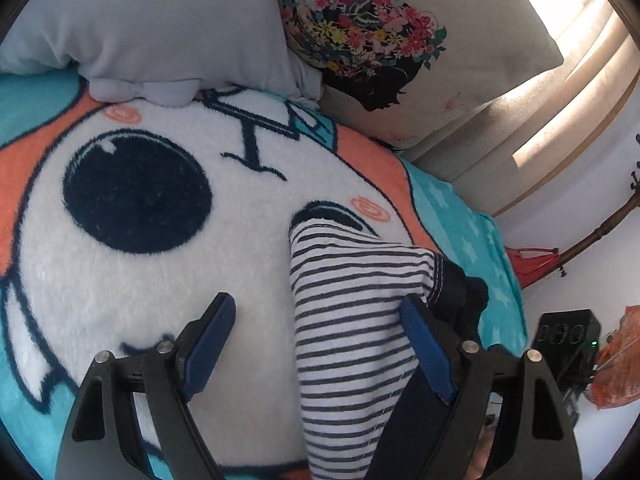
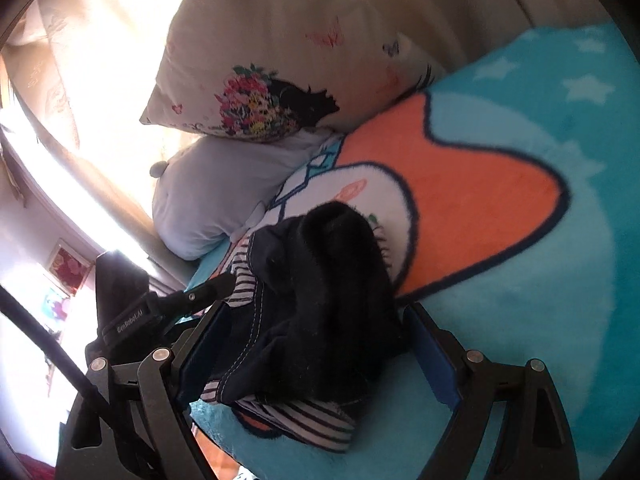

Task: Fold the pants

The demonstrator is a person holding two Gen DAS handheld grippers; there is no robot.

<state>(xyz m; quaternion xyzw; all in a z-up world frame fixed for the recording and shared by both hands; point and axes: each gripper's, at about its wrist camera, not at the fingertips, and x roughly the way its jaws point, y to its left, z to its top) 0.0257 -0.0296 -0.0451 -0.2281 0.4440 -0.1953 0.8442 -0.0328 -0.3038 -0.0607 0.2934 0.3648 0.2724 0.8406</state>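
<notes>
The pants [image 1: 352, 328] are striped white and navy with a dark navy part, lying bunched on a fleece blanket [image 1: 224, 248]. In the left wrist view the striped part runs between the fingers toward the right finger [image 1: 426, 344]. My left gripper [image 1: 318, 320] is open above it. In the right wrist view the pants [image 2: 316, 300] form a dark heap with the striped lining showing underneath. My right gripper [image 2: 316, 344] is open with its fingers on either side of the heap. The other gripper [image 2: 132, 312] shows at the left of that view.
A pale blue pillow [image 1: 160, 28] and a floral cream pillow [image 1: 392, 40] lie at the head of the bed. The blanket's edge [image 1: 508, 280] drops off at the right. A black device [image 1: 568, 336] and an orange bag [image 1: 620, 360] sit beyond it.
</notes>
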